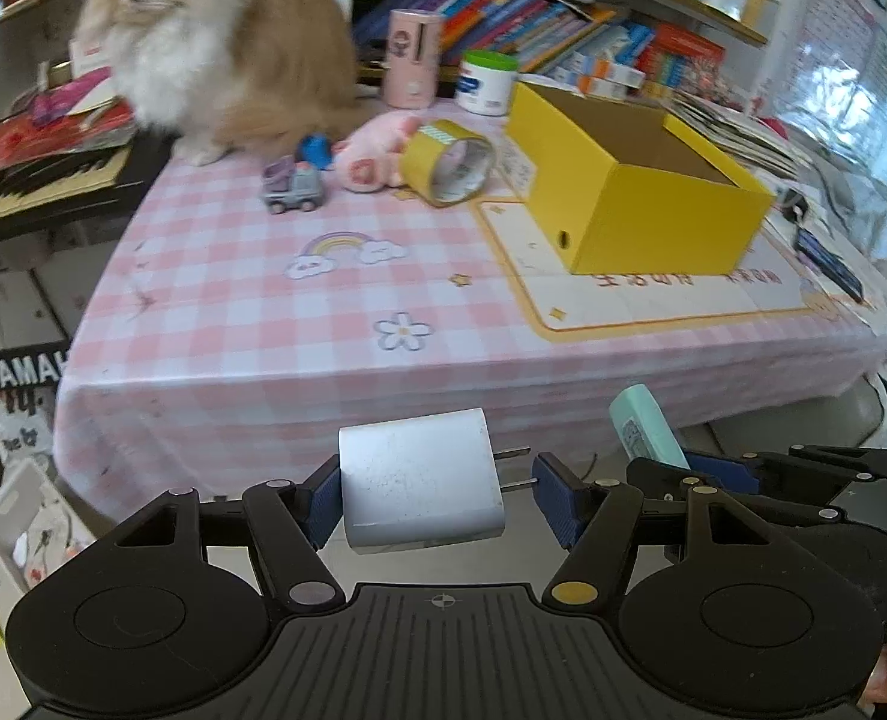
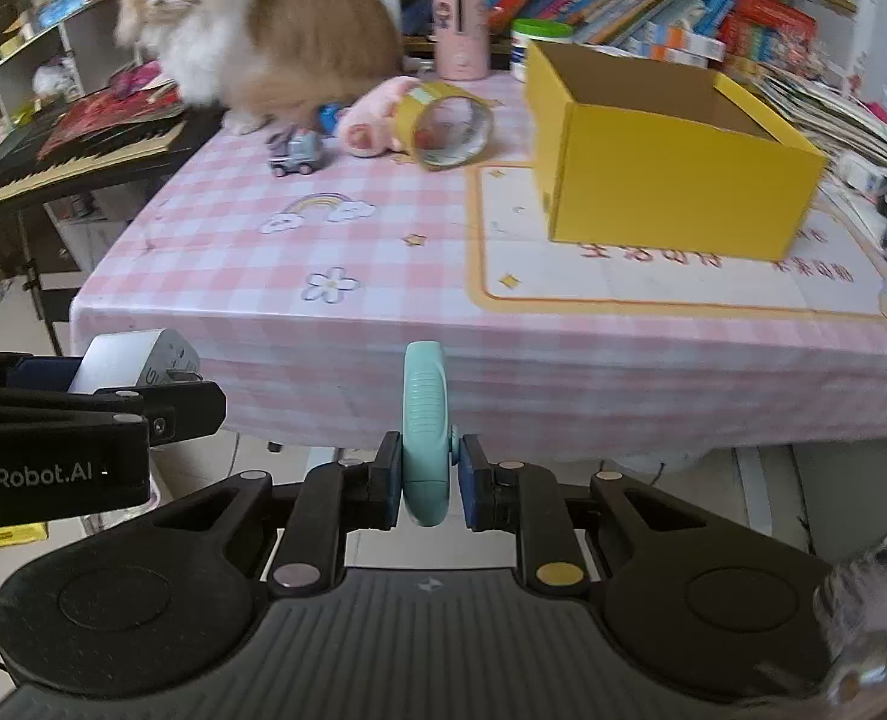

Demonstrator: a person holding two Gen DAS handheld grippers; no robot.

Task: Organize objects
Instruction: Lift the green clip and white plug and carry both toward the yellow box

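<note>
My left gripper (image 1: pixel 434 495) is shut on a white plug charger (image 1: pixel 419 480), prongs to the right, held off the table's front edge; the charger also shows in the right wrist view (image 2: pixel 128 363). My right gripper (image 2: pixel 425 480) is shut on a slim mint-green device (image 2: pixel 424 420) held upright, also seen in the left wrist view (image 1: pixel 647 429). An open, empty yellow box (image 1: pixel 635 186) (image 2: pixel 665 162) stands on the table at the right. A yellow tape roll (image 1: pixel 448 163), pink plush pig (image 1: pixel 374 150) and grey toy truck (image 1: pixel 295 185) lie at the back.
A fluffy orange cat (image 1: pixel 215 42) sits at the table's back left. A pink canister (image 1: pixel 412 57) and white jar (image 1: pixel 487 83) stand behind. A keyboard (image 1: pixel 35 180) is at the left, books on shelves behind. The table (image 1: pixel 263 312) has a pink checked cloth.
</note>
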